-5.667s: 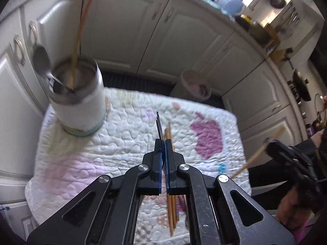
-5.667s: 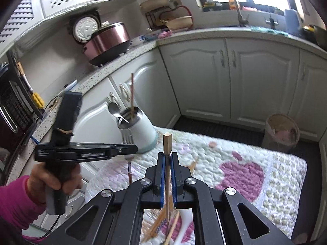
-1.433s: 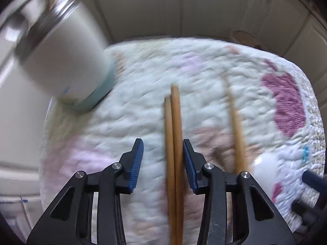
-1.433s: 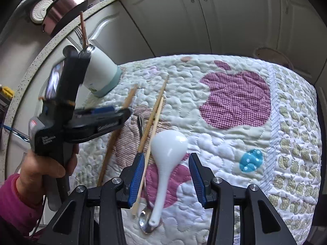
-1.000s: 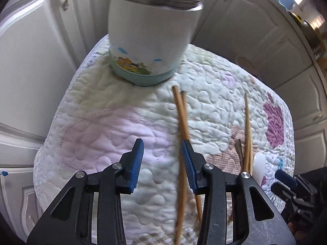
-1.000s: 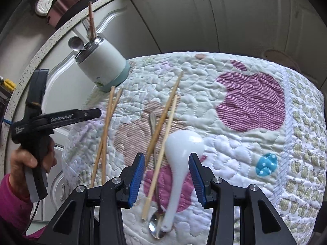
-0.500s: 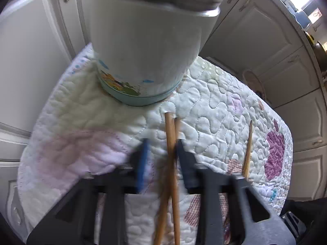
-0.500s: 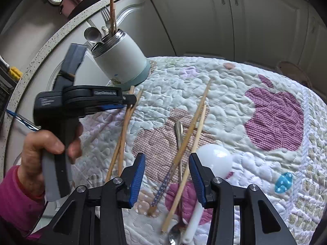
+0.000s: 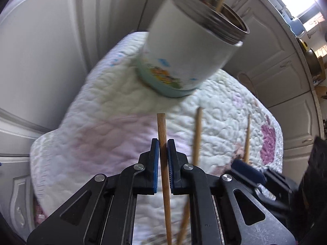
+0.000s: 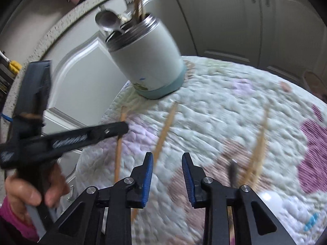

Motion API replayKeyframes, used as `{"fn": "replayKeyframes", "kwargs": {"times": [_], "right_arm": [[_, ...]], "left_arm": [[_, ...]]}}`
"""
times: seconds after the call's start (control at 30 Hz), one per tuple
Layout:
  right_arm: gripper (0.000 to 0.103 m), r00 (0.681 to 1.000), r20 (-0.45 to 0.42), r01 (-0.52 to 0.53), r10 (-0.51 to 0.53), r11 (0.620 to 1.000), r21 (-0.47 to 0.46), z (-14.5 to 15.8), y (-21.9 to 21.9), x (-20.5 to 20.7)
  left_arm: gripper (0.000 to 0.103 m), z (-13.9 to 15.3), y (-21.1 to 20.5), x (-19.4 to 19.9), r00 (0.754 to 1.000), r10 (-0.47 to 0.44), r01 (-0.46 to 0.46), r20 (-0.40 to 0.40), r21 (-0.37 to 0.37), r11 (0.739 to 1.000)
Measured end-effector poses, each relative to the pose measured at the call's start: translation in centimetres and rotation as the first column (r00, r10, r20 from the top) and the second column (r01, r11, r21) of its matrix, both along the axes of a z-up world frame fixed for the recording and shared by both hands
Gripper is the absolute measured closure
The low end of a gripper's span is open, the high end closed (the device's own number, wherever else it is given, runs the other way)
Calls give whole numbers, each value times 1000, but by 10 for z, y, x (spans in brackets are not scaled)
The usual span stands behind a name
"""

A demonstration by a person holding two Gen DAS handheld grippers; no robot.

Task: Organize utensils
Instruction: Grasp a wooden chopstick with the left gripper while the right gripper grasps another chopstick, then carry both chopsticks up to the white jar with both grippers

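My left gripper (image 9: pixel 162 146) is shut on a wooden chopstick (image 9: pixel 161 130), whose tip points at the white utensil jar (image 9: pixel 190 47). In the right wrist view the left gripper (image 10: pixel 124 128) shows at the left, holding that chopstick (image 10: pixel 118 153) just above the quilt. The jar (image 10: pixel 149 61) holds chopsticks, a fork and a metal spoon (image 10: pixel 107 21). My right gripper (image 10: pixel 167 165) is open and empty, over another chopstick (image 10: pixel 165 130) lying on the quilt. Two more chopsticks (image 10: pixel 257 149) lie to the right.
A quilted cloth (image 10: pixel 235 110) with pink apple patches covers the table. White cabinet doors (image 10: pixel 224 16) stand close behind the jar. A white ceramic spoon (image 10: pixel 271 201) and a dark-handled utensil (image 10: pixel 233 167) lie at the lower right.
My left gripper has closed on one chopstick of the pair and lifted it clear of the other. The right gripper has moved left toward the jar, staying open.
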State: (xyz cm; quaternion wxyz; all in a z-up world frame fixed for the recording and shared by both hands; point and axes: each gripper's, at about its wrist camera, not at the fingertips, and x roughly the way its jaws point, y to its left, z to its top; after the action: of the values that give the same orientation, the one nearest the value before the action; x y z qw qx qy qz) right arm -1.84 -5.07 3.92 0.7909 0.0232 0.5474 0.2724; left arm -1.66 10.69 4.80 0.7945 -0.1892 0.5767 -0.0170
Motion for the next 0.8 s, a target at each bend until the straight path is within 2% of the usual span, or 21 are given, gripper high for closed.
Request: {"fn": "replayKeyframes", "kwargs": {"times": [0.2, 0.3, 0.33, 0.47, 0.67, 0.8], "right_arm": [[75, 1000, -10, -19, 19, 998, -58, -20, 33, 16], [83, 1000, -12, -9, 8, 996, -93, -29, 39, 22], [90, 1000, 4, -7, 7, 995, -97, -30, 40, 23], [91, 1000, 20, -12, 14, 995, -103, -29, 39, 24], [92, 996, 84, 0, 4, 999, -44, 7, 12, 11], [93, 990, 138, -10, 12, 1000, -16, 36, 0, 2]], "left_arm": [[96, 0, 22, -16, 1000, 26, -26, -1, 39, 999], [96, -2, 26, -18, 1000, 31, -31, 1, 55, 998], [96, -2, 26, -19, 1000, 29, -29, 2, 63, 998], [96, -2, 22, -20, 1000, 20, -21, 12, 90, 996], [96, 4, 9, -23, 999, -3, -2, 39, 108, 994], [97, 22, 6, -29, 997, -14, 8, 72, 80, 997]]}}
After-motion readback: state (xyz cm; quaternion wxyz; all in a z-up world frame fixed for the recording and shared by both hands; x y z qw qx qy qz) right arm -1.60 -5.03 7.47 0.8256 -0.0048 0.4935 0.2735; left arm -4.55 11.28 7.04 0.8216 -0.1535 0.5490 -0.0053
